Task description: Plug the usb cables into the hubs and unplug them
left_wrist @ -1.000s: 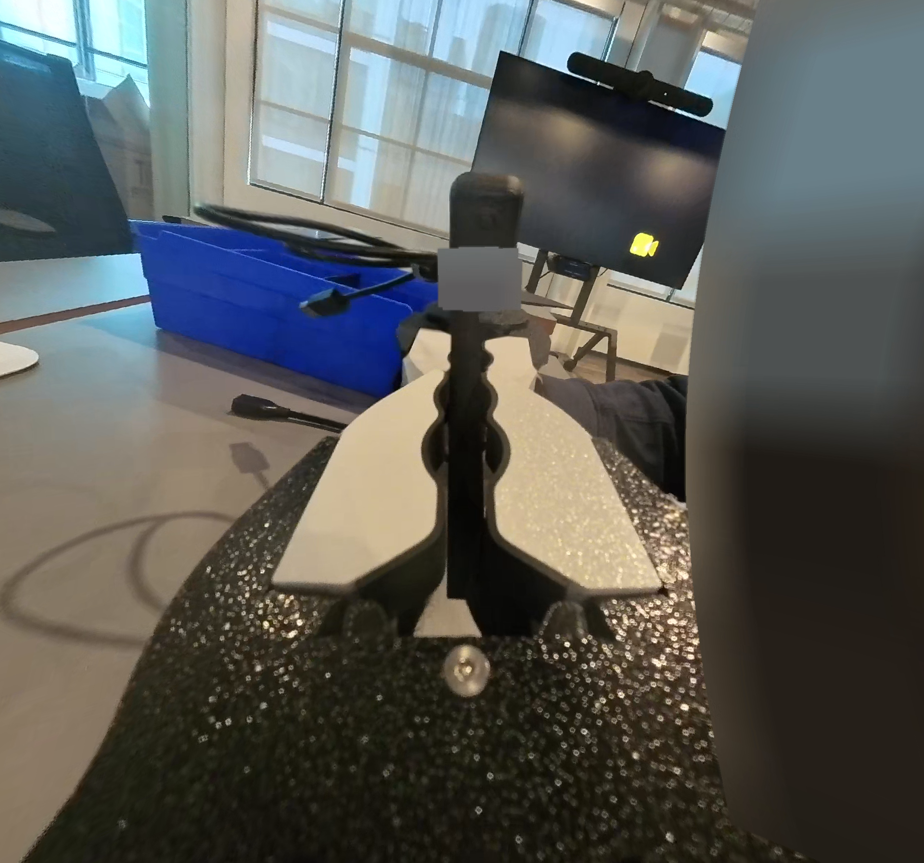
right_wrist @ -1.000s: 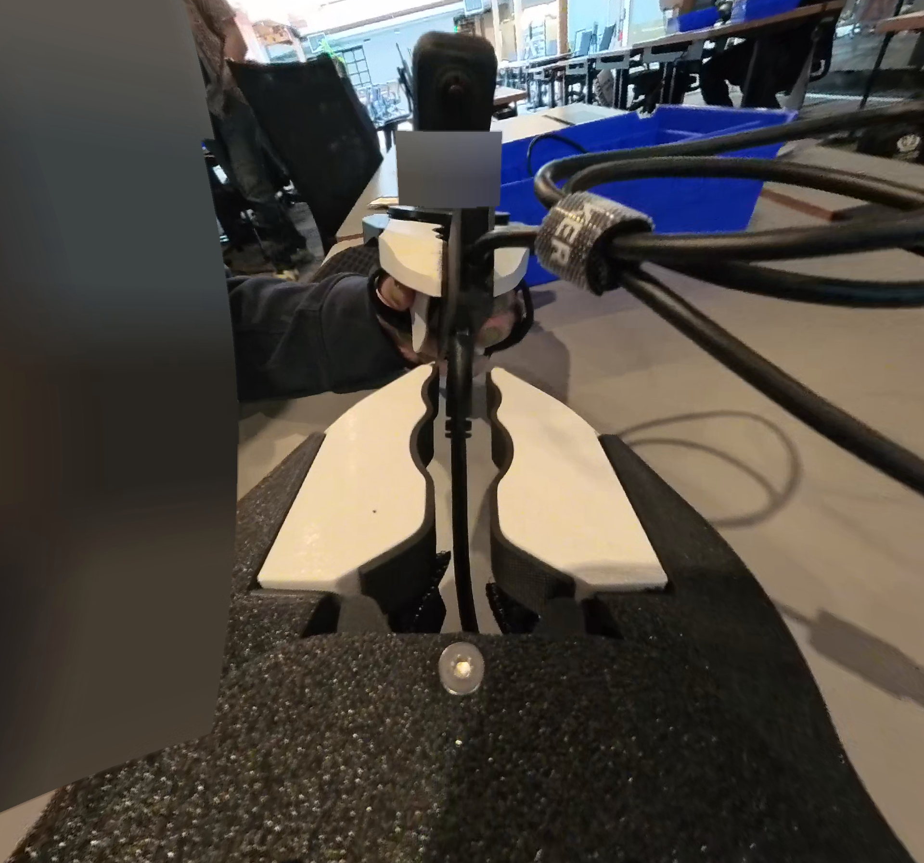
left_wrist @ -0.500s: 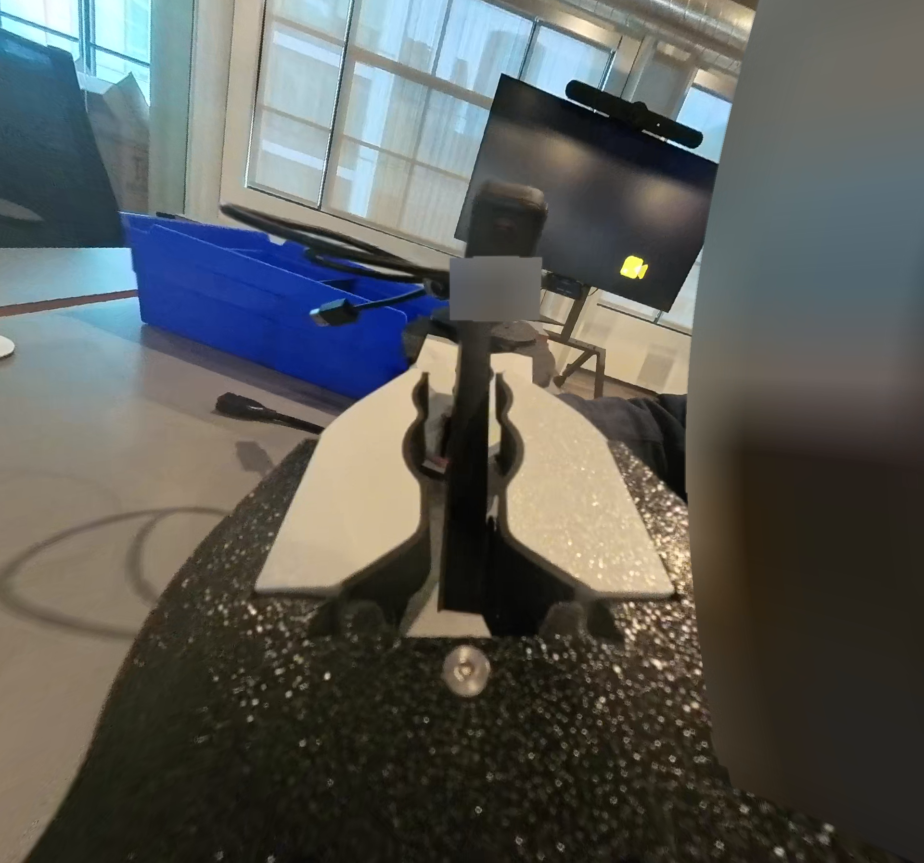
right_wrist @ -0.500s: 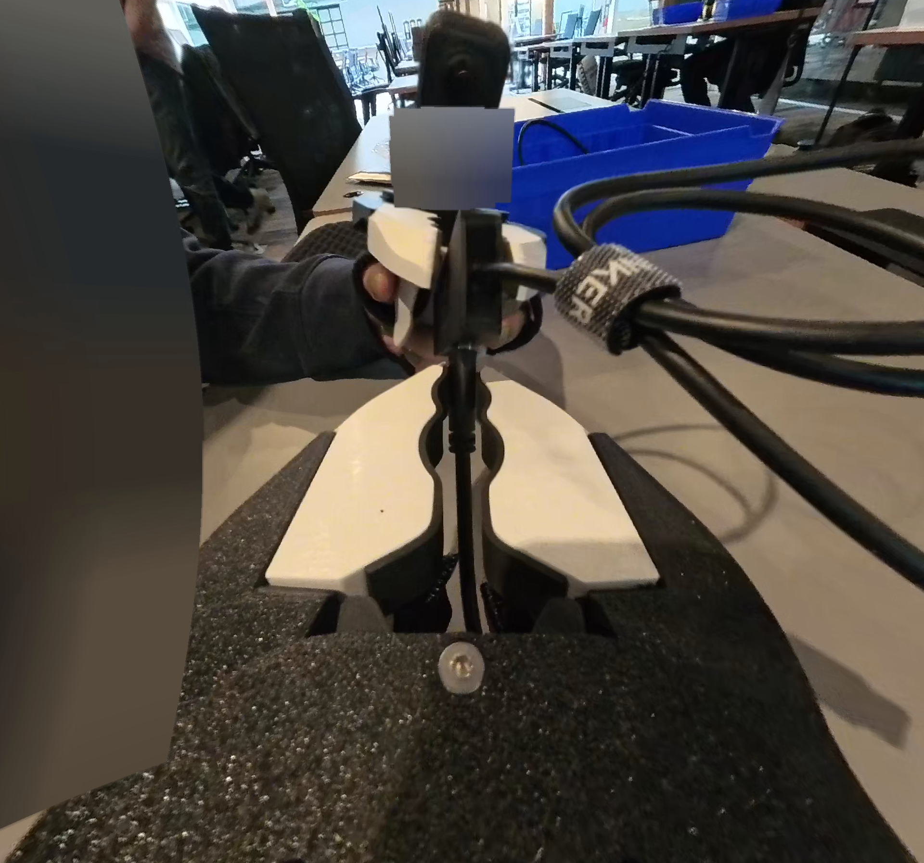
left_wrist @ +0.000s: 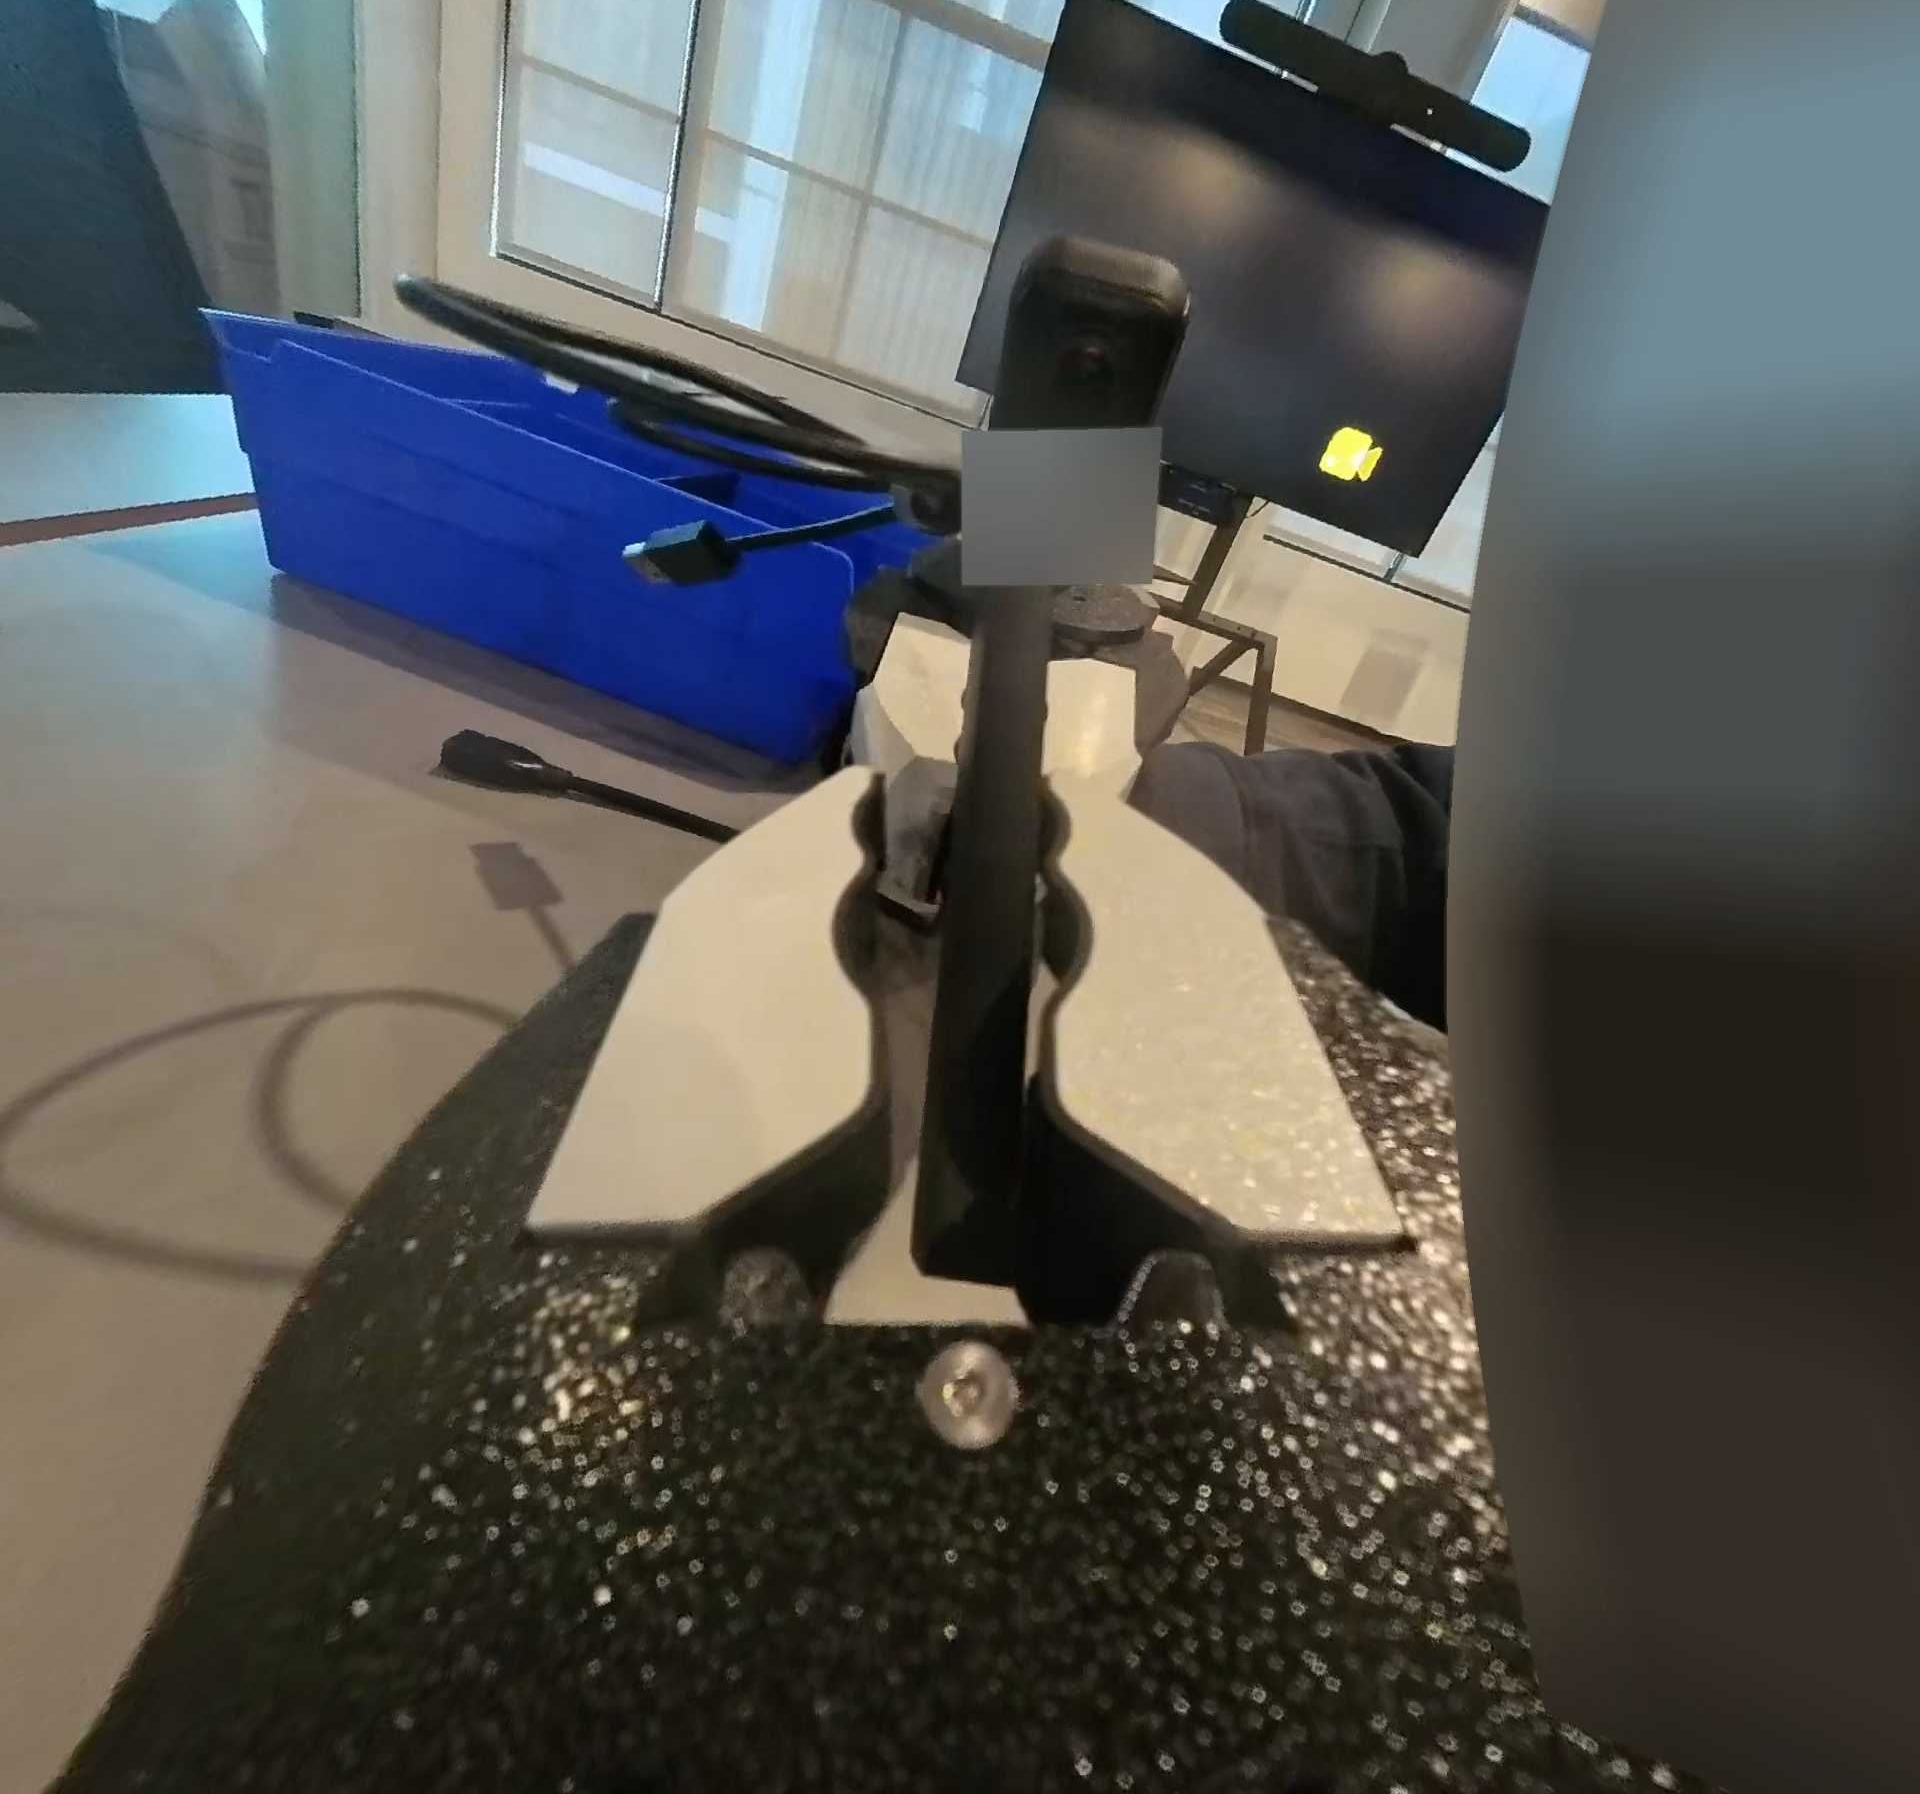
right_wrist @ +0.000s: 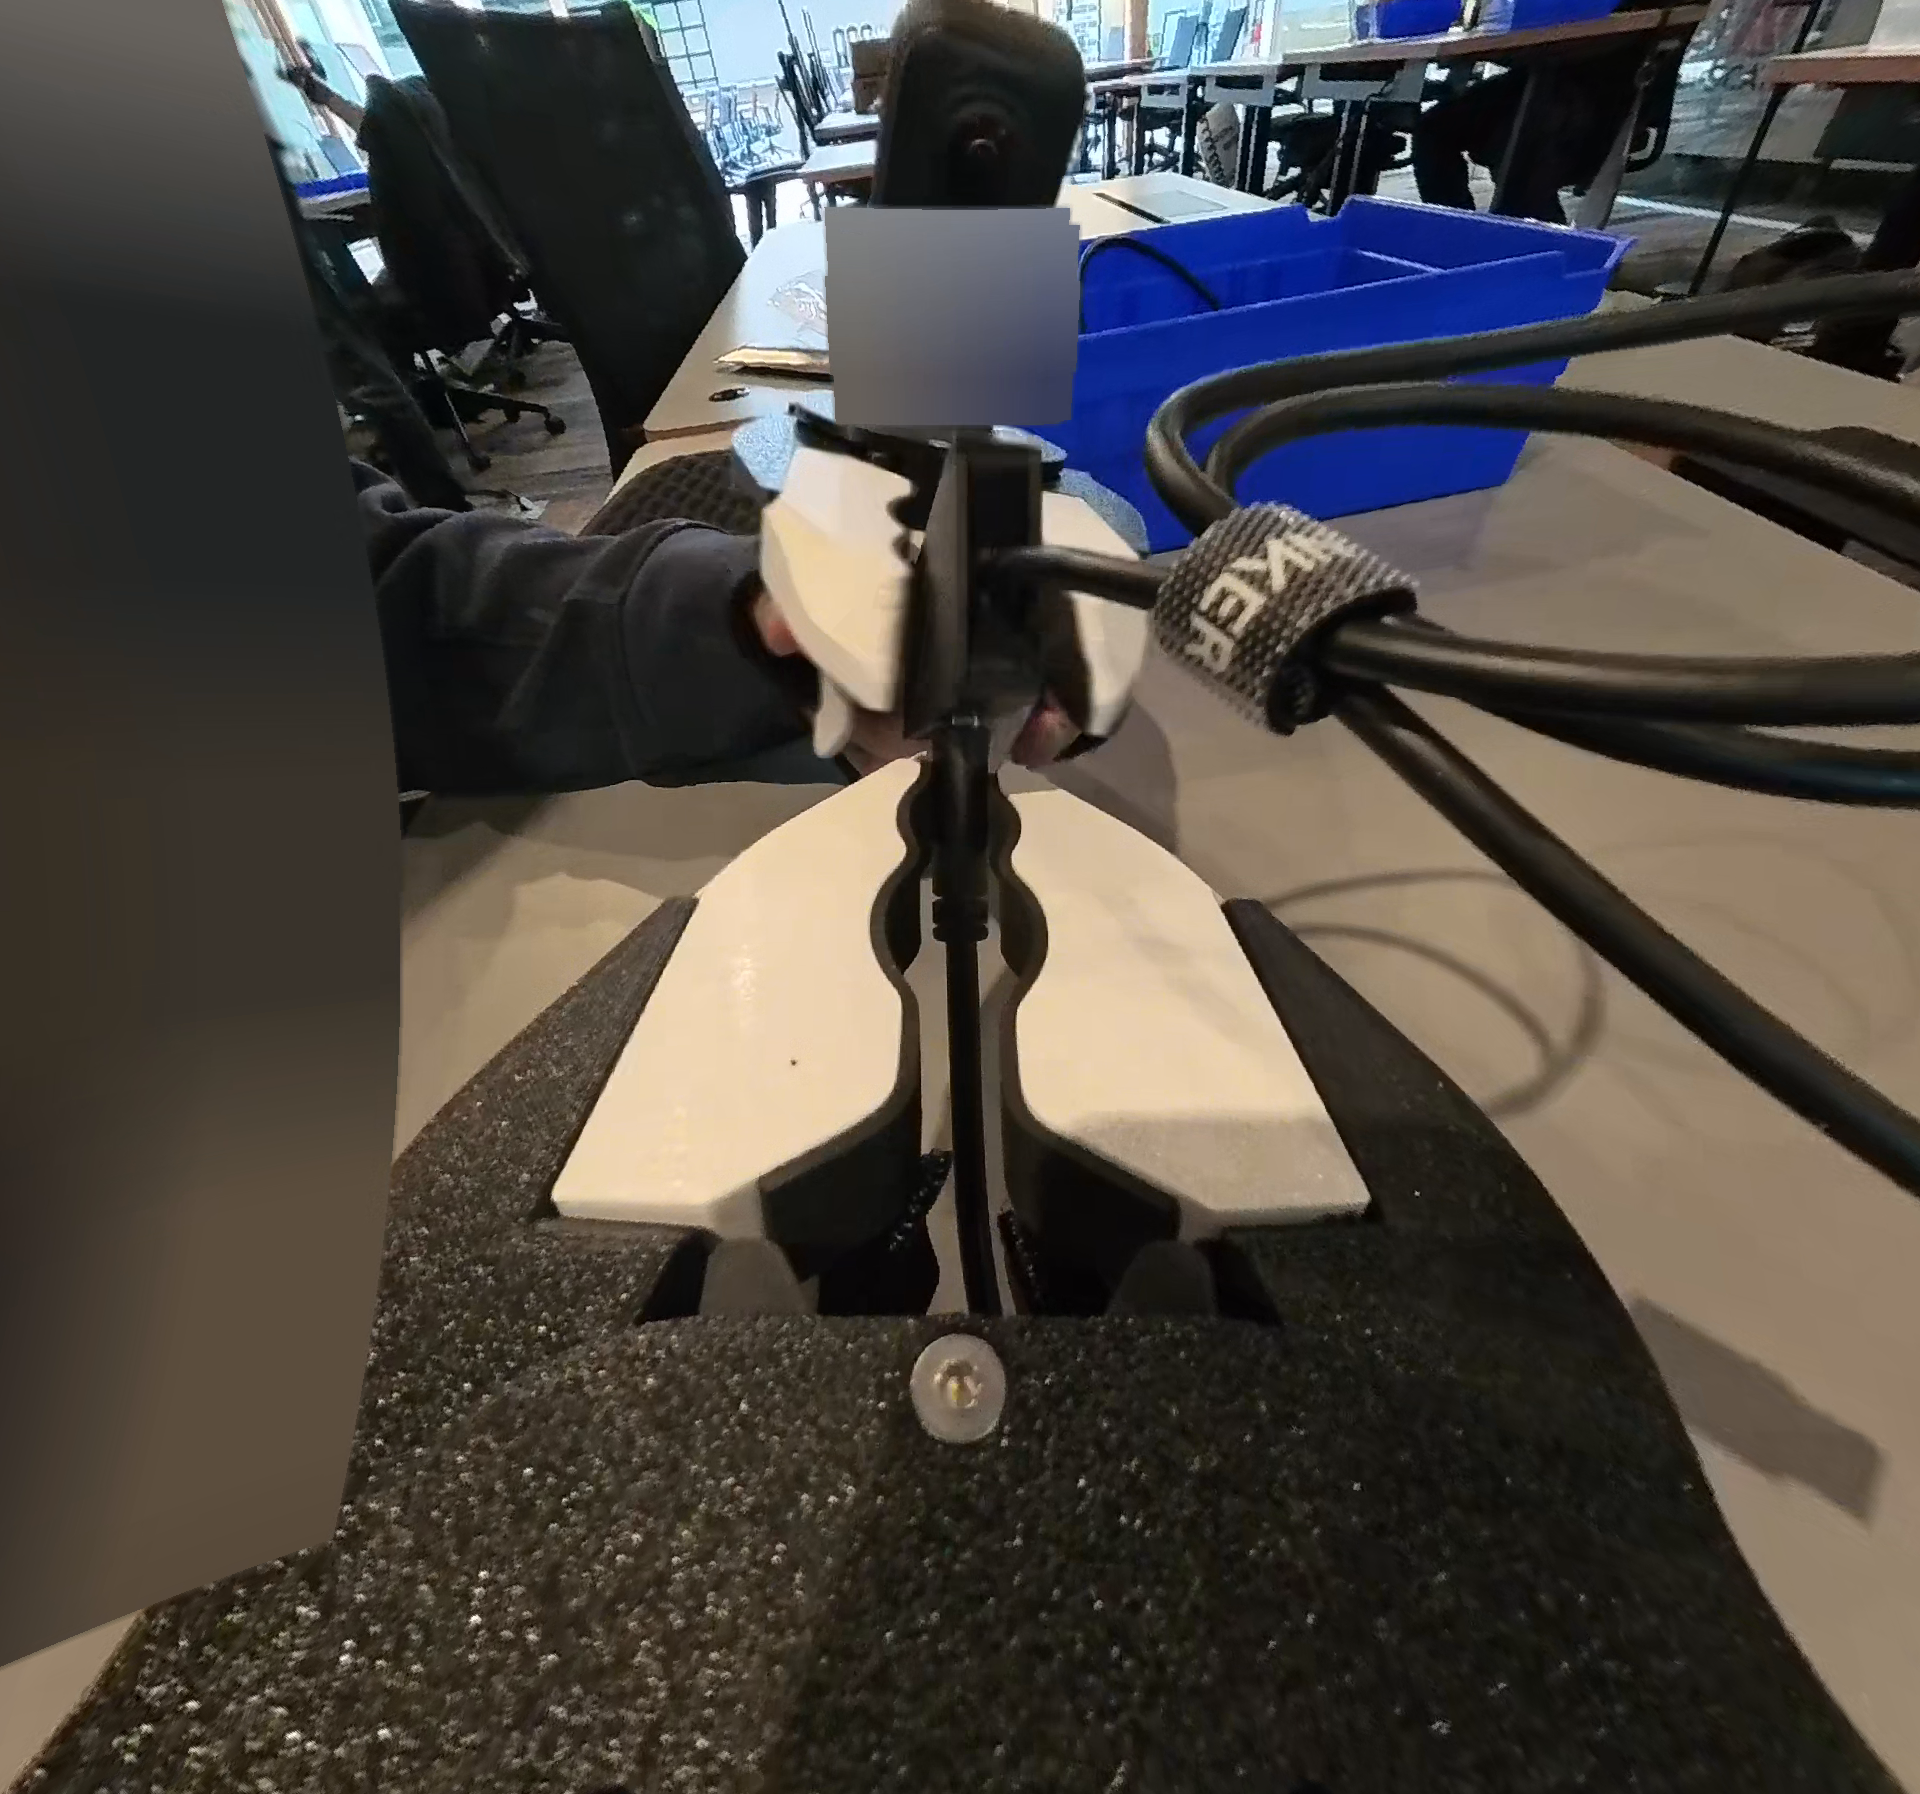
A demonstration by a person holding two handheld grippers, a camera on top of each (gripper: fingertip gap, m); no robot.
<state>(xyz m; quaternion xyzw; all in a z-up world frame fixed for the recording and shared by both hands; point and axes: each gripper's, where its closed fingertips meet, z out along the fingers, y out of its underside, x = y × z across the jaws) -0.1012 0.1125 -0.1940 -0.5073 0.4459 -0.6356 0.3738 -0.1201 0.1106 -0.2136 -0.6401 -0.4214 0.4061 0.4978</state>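
Note:
My left gripper (left_wrist: 977, 809) is shut on a thin black USB hub (left_wrist: 982, 1017), seen edge-on between its white fingers (left_wrist: 748, 1017). My right gripper (right_wrist: 961, 799) is shut on a black USB cable (right_wrist: 968, 1069), just behind its plug (right_wrist: 961, 851). The two grippers face each other above the grey table (right_wrist: 1558, 1173). In the right wrist view the plug tip meets the lower edge of the hub (right_wrist: 971, 591) held by the left gripper (right_wrist: 966, 643). I cannot tell whether it is seated. A coiled black cable bundle (right_wrist: 1558, 684) with a grey strap (right_wrist: 1278, 612) leads off the hub to the right.
A blue bin (left_wrist: 520, 539) stands on the table behind the grippers and also shows in the right wrist view (right_wrist: 1351, 321). A loose connector (left_wrist: 681, 555) hangs in the air, and another (left_wrist: 488, 757) lies on the table. A monitor on a stand (left_wrist: 1247, 290) and a person's dark sleeve (right_wrist: 582, 643) are close.
The two grippers have come closer together. The plug, which was a short way from the hub, now touches its edge.

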